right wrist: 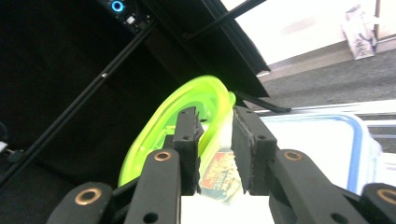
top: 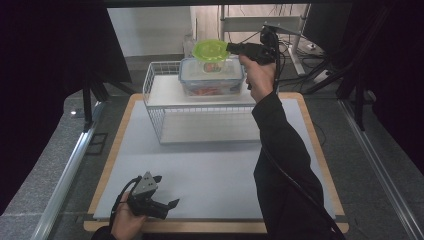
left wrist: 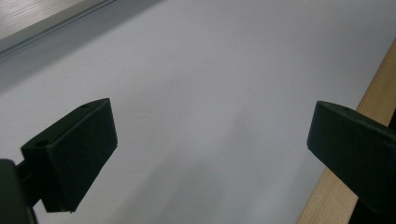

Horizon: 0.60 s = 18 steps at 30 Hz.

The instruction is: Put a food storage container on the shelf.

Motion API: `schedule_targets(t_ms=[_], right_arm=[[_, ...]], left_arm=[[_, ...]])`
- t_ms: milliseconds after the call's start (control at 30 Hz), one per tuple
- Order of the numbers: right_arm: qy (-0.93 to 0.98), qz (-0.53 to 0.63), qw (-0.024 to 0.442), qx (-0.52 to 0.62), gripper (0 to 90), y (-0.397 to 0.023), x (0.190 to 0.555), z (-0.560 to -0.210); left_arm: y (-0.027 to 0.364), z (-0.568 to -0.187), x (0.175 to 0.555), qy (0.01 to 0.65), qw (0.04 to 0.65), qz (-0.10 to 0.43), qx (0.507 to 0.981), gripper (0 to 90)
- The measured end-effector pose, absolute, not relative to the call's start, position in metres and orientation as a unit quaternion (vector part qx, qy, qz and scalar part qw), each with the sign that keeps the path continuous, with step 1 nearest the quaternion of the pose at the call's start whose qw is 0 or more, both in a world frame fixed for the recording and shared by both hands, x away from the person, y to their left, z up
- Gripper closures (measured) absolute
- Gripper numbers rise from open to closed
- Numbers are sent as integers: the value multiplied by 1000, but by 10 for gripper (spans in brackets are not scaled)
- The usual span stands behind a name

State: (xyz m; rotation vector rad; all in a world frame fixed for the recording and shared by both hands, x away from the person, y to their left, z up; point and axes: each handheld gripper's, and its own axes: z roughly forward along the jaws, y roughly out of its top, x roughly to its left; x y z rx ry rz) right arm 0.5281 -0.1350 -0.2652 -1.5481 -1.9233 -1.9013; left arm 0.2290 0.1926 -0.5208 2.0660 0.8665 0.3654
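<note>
My right gripper (top: 231,48) is raised at the back of the table, shut on the rim of a small container with a lime-green lid (top: 211,49). This container hangs just above a clear food box with a blue-rimmed lid (top: 212,75), which stands on the top of a white wire shelf (top: 165,100). In the right gripper view the jaws (right wrist: 217,135) pinch the green lid (right wrist: 187,107) edge-on, a printed label (right wrist: 219,177) shows below it, and the blue-rimmed box (right wrist: 355,135) lies to the right. My left gripper (top: 166,190) rests open at the front left, its jaws (left wrist: 212,140) wide apart over the bare mat.
A pale grey mat (top: 210,170) covers the wooden-edged table (top: 320,150). The wire shelf has an open lower level facing me. Black curtains and metal frames surround the table, and cables lie on the floor at the back right.
</note>
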Motion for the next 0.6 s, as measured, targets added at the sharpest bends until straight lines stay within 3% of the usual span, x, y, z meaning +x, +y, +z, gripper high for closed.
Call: schedule_targets(t_ms=[133, 333, 433, 600], right_arm=[[-618, -609, 4, -497, 649, -134, 528, -267], [-628, -609, -31, -484, 424, -135, 524, -264], [-628, -617, -25, -474, 330, -139, 521, -265], [-646, -617, -27, -448, 261, -145, 513, -267]], left_arm=[[193, -521, 229, 346, 422, 146, 825, 16], [193, -521, 229, 346, 422, 147, 825, 16], [193, -521, 229, 345, 421, 149, 825, 16], [193, -520, 228, 342, 432, 145, 822, 13]])
